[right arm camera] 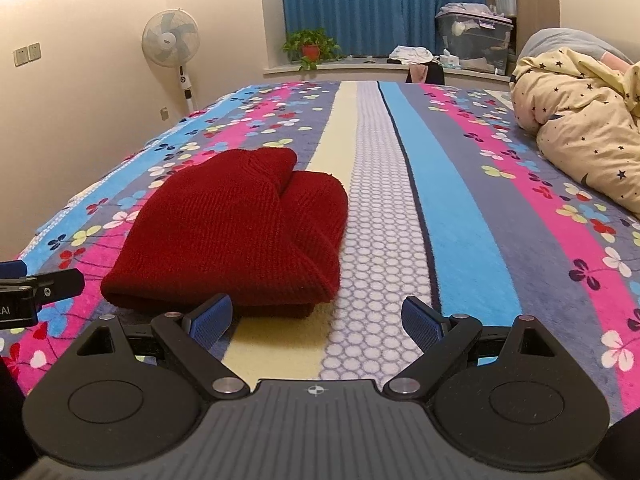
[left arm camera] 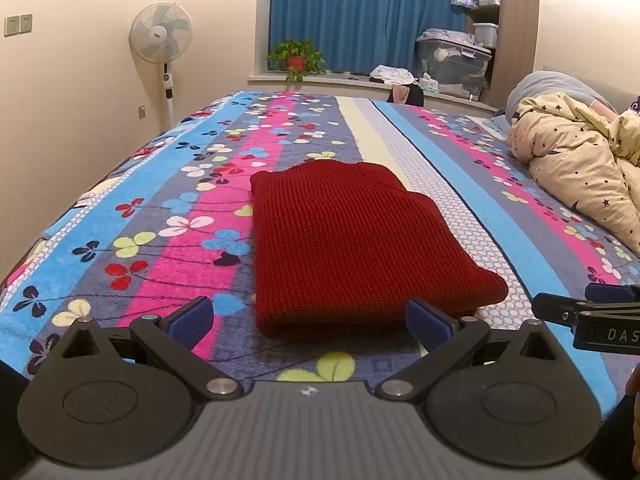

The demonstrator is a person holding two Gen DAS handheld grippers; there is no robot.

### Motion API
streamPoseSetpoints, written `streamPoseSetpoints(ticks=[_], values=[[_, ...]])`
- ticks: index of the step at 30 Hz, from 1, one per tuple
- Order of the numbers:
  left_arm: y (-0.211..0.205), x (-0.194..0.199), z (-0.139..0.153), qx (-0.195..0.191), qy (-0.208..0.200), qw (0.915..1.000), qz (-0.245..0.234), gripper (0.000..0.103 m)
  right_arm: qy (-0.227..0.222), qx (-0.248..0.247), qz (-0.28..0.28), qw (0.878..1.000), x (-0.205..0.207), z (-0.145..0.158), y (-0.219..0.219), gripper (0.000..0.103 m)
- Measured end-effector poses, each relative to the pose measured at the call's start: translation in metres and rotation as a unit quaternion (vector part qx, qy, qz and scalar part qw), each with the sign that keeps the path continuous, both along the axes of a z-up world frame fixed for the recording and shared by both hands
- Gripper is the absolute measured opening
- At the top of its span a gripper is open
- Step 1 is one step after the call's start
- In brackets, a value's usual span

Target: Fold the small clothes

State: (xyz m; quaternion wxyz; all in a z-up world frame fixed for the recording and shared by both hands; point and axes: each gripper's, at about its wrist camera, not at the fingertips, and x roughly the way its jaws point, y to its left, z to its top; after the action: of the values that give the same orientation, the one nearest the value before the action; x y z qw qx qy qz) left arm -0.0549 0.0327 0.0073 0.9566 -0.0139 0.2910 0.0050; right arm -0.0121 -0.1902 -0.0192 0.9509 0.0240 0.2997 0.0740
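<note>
On the bedspread (left arm camera: pixel 168 240), folded red sweater (left arm camera: pixel 352 248) lies lengthwise, pointing away.

Legible markings, located relative to the red knitted garment (left arm camera: pixel 352 248):

1. "DAS", white capitals cut off by the frame edge, on the black body of the right gripper (left arm camera: pixel 600 334), seen in the left wrist view low and to the right of the garment.
2. "AI", white capitals, the start cut off, on the black body of the left gripper (right arm camera: pixel 16 311), seen in the right wrist view low and to the left of the garment.
3. Badge on the hub of the standing fan (left arm camera: pixel 160 34), far behind and left of the garment: lettering present, too small to read.

No numbers can be read.
</note>
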Motion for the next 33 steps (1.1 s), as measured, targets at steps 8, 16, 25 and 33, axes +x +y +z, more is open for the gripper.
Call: streamPoseSetpoints(ticks=[8, 16, 25, 33], values=[[-0.0005, -0.0002, 0.0007, 0.0, -0.002, 1.0, -0.003, 0.102, -0.007, -0.002, 0.008, 1.0, -0.0018, 0.002, 0.006, 0.092], [-0.0005, -0.0002, 0.0007, -0.001, -0.002, 1.0, -0.003, 0.102, -0.008, 0.0, 0.011, 1.0, -0.0022, 0.0029, 0.0068, 0.092], [-0.0012, -0.0004, 0.001, -0.003, -0.001, 1.0, -0.003, 0.102, -0.011, -0.002, 0.017, 1.0, -0.0029, 0.0036, 0.0092, 0.092], [-0.0012, -0.0005, 0.0012, -0.004, -0.001, 1.0, -0.003, 0.102, -0.011, -0.003, 0.019, 1.0, -0.0033, 0.0037, 0.0109, 0.092]])
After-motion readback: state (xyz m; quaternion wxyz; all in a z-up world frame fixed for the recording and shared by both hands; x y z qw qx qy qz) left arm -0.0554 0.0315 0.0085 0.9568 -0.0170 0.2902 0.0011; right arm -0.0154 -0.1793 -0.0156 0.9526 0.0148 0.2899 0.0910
